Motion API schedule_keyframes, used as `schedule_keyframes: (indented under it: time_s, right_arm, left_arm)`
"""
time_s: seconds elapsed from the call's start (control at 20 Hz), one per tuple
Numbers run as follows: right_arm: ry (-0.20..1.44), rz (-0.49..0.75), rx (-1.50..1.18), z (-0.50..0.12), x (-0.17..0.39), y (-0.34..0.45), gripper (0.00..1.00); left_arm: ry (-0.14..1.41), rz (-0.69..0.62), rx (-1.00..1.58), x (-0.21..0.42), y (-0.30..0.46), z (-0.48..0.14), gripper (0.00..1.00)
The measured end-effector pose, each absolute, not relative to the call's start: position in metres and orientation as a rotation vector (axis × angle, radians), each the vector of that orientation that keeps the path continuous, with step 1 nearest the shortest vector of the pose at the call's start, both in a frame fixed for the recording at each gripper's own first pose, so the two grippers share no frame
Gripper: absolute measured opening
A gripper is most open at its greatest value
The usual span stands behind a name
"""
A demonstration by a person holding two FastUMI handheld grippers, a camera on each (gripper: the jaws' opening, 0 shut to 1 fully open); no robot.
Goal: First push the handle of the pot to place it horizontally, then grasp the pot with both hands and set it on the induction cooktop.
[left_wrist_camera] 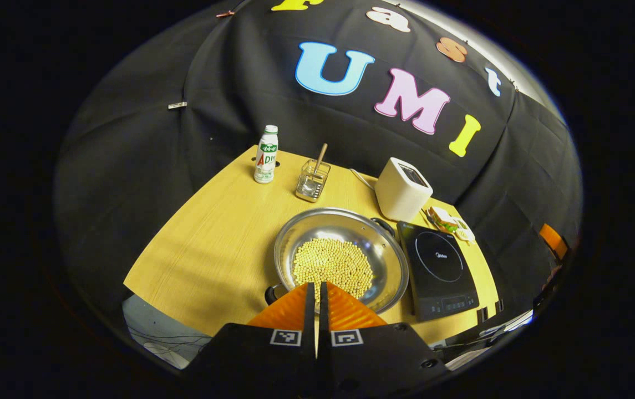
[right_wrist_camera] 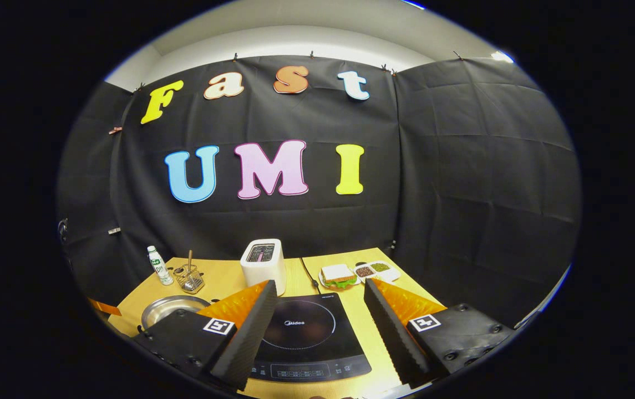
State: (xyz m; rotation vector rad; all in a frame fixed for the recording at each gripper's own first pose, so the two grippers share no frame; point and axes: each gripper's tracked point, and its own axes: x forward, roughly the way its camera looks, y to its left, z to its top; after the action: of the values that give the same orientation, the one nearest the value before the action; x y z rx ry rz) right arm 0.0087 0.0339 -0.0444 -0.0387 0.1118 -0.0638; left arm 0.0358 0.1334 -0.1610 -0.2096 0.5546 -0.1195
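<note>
Here the wooden bench (left_wrist_camera: 212, 233) was the largest thing, and it carried everything else. In the left gripper view, the steel pot (left_wrist_camera: 341, 257) lay near the middle of the bench with a heap of yellow beans (left_wrist_camera: 332, 263) inside. One dark pot handle (left_wrist_camera: 384, 225) pointed toward 1 o'clock and the other one (left_wrist_camera: 270, 293) toward 7 o'clock, so the handles were on a slanted line in this view. The induction cooktop (left_wrist_camera: 439, 269) lay flat just beside the pot, at 3 o'clock from it, and the pot was not on it.

The white toaster (left_wrist_camera: 403, 188) stood at 12 o'clock from the cooktop. A sandwich (left_wrist_camera: 442, 219) lay at 3 o'clock from the toaster. A white bottle (left_wrist_camera: 266, 154) stood at the far edge of the bench, at about 11 o'clock from the pot, and a small glass holder (left_wrist_camera: 312, 180) with a stick in it was at 3 o'clock from the bottle.

The left gripper (left_wrist_camera: 317, 293) was closed with nothing between its fingers, and its tips were over the near rim of the pot; whether they touched it I cannot tell.

In the right gripper view, the right gripper (right_wrist_camera: 317, 293) was wide open and held nothing. The cooktop (right_wrist_camera: 309, 338) lay between its two fingers, and the pot (right_wrist_camera: 173, 309) was at 9 o'clock from the cooktop.
</note>
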Motion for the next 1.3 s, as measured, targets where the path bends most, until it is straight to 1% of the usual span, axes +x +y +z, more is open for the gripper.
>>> schedule_keyframes:
  time_s: [0.15,0.4,0.7,0.9,1.1,1.3]
  right_arm:
    - [0.121,-0.073,-0.036,-0.048,0.0,0.041,0.98]
    - [0.151,-0.082,-0.04,-0.06,-0.01,0.051,0.99]
    - [0.165,-0.112,-0.033,-0.066,-0.018,0.05,0.99]
    - [0.175,-0.135,-0.031,-0.07,-0.023,0.047,0.99]
    - [0.174,-0.163,-0.017,-0.074,-0.031,0.042,0.99]
    - [0.202,-0.196,-0.004,-0.087,-0.04,0.033,0.99]
  left_arm:
    - [0.61,-0.159,-0.169,0.032,0.131,-0.18,0.05]
    - [0.687,-0.285,-0.148,0.025,0.111,-0.207,0.05]
    - [0.76,-0.365,-0.104,0.023,0.095,-0.233,0.05]
    - [0.805,-0.412,-0.072,0.025,0.087,-0.249,0.05]
    - [0.868,-0.428,-0.044,0.029,0.085,-0.268,0.05]
    - [0.885,-0.442,0.011,0.033,0.085,-0.276,0.05]
